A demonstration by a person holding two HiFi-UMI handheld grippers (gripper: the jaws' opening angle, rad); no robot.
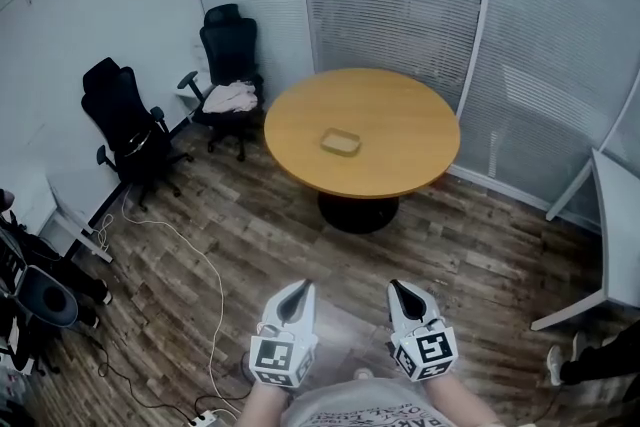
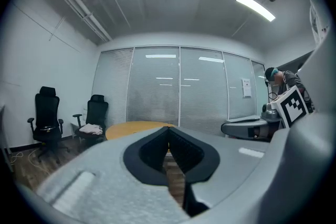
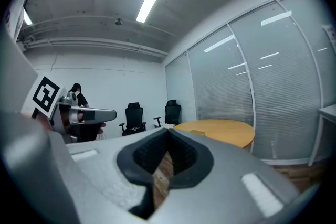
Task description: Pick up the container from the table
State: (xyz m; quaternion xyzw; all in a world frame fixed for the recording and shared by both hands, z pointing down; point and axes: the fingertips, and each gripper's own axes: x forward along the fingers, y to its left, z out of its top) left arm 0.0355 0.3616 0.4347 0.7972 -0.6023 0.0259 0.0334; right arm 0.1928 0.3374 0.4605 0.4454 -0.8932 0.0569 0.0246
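Note:
A small shallow tan container [image 1: 340,142] lies near the middle of a round wooden table [image 1: 400,130], far ahead of me. In the right gripper view the container [image 3: 197,132] is a small shape on the table [image 3: 226,129]. The left gripper view shows only the table's edge [image 2: 131,128]. My left gripper [image 1: 297,287] and right gripper [image 1: 398,287] are side by side close to my body, above the wood floor. Both are shut with nothing between the jaws, in the left gripper [image 2: 168,131] and the right gripper [image 3: 168,132] alike.
Two black office chairs [image 1: 125,120] [image 1: 230,55] stand left of the table, one with a white cloth [image 1: 230,97] on its seat. A white cable [image 1: 200,265] runs across the floor at the left. A white desk [image 1: 615,235] stands at the right, with blinds on glass walls behind.

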